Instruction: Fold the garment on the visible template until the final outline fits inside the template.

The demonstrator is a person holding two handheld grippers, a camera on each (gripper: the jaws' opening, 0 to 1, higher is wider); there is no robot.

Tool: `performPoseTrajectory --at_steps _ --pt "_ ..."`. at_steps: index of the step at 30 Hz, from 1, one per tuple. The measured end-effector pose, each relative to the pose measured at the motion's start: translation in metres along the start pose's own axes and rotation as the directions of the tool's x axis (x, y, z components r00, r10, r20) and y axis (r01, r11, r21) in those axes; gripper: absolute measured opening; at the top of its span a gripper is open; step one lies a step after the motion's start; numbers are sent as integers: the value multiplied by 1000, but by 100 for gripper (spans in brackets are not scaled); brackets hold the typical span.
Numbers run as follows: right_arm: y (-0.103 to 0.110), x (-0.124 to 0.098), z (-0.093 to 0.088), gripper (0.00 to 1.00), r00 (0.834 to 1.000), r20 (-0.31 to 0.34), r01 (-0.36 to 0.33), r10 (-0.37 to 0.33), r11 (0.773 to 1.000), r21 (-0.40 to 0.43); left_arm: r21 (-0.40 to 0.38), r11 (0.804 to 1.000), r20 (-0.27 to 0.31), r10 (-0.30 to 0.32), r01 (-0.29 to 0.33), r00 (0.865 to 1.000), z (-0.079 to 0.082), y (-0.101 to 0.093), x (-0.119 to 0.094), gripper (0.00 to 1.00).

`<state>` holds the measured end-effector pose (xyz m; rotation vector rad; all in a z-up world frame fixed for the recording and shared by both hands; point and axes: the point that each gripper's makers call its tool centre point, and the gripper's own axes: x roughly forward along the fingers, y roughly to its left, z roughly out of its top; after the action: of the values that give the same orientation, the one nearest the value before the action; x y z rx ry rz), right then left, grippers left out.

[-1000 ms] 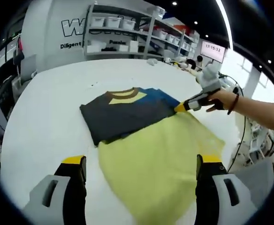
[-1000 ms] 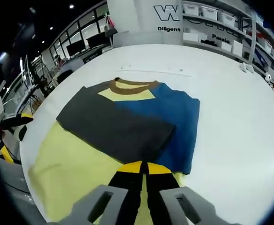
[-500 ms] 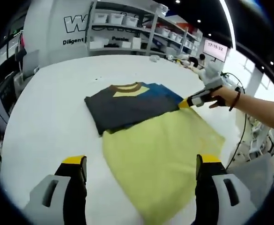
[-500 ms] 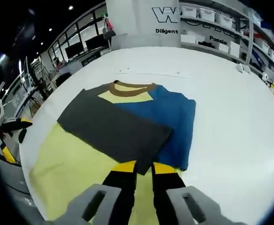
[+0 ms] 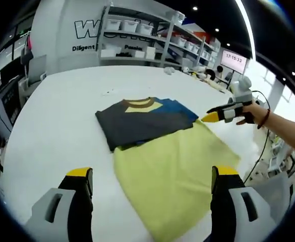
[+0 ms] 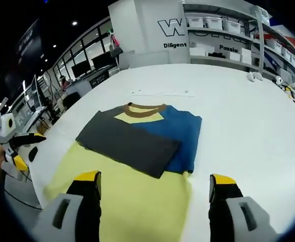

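Two grippers, left and right, I hold with jaws spread, gripping nothing. Folded garment lies on the yellow template, white table. Wall lettering reads "Diligent".

Storage shelves with white bins, ceiling spotlights, bright windows.

My left gripper: jaws wide apart over yellow cloth | folded garment beyond on white table | my right gripper beside garment's edge
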<state>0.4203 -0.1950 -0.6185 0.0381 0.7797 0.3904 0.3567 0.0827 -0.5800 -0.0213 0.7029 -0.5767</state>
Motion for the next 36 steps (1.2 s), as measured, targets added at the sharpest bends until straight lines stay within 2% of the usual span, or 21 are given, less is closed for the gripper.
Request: performPoseTrajectory --at_steps 5,7,9,12,14,20,30,36 --pt "7 -15 -13 96 1000 -17 -15 15 1000 -9 0 1000 -5 -8 8 1000 -3 -6 -4 97" --pt "9 -19 -18 94 999 -30 -22 21 1000 -14 2 1000 -15 -9 9 1000 -7 -7 -6 96" --pt "13 -26 -22 92 999 -38 -33 32 999 -27 -17 1000 -28 -22 21 999 -13 -9 -8 95" --pt "17 -32 -30 98 998 -48 -42 40 999 -31 -31 999 -29 -28 28 999 -20 -11 -11 96" --pt "19 -36 -35 97 997 -58 -46 43 998 -40 -38 999 -43 -23 22 999 -26 -11 -13 95" --pt "22 -46 -62 98 994 -104 -47 41 998 -53 -30 999 -92 -17 14 996 -48 -12 -17 94" --pt "28 -66 -105 94 983 -175 -56 50 998 -34 -31 1000 -176 -3 -2 984 -85 -13 -21 90" --pt "31 -73 -120 89 979 -198 -59 49 997 -46 -59 998 -210 -8 -5 978 -102 -15 -21 86"
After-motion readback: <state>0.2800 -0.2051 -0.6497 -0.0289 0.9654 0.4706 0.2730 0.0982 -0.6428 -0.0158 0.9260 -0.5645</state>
